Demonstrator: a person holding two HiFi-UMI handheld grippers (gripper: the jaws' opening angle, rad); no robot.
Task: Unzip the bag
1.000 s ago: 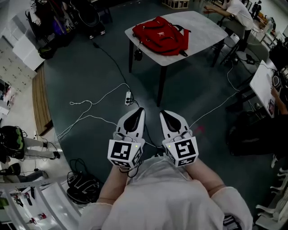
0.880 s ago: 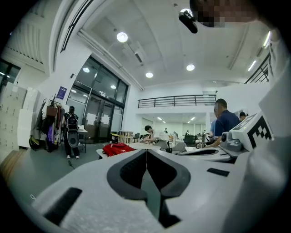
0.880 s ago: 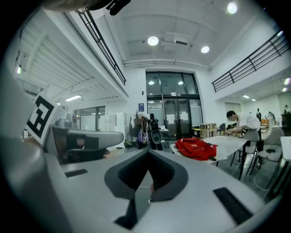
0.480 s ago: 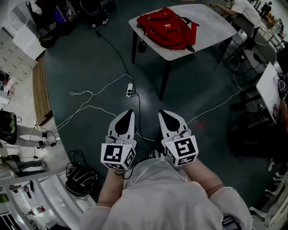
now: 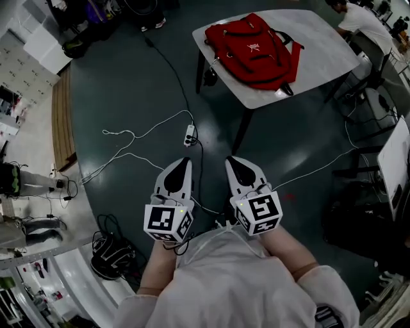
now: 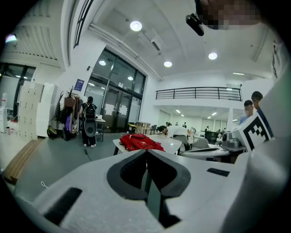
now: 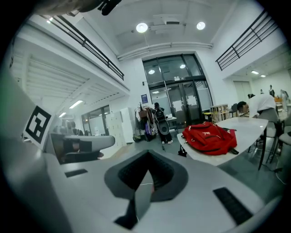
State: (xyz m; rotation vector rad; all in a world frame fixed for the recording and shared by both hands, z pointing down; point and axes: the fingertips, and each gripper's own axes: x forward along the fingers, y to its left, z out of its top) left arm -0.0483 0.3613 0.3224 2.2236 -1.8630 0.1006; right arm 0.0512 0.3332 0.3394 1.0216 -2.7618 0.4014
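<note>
A red backpack (image 5: pixel 256 51) lies flat on a white table (image 5: pixel 323 38) at the top right of the head view, well ahead of both grippers. My left gripper (image 5: pixel 184 161) and right gripper (image 5: pixel 232 160) are held side by side close to my body, over the dark floor, both shut with nothing in them. In the left gripper view the backpack (image 6: pixel 138 142) shows far off on the table (image 6: pixel 172 144) beyond the closed jaws of the left gripper (image 6: pixel 146 152). In the right gripper view the backpack (image 7: pixel 211 136) sits right of the right gripper (image 7: pixel 148 154).
A power strip (image 5: pixel 190 134) with white and black cables lies on the floor between me and the table. A black bundle of gear (image 5: pixel 112 256) rests at lower left. A person (image 5: pixel 362 19) sits at the table's far side. Another white desk (image 5: pixel 397 163) stands at right.
The table and backpack have drawn closer and shifted right in the head view. The left gripper dropped slightly left early on. Both grippers stayed shut.
</note>
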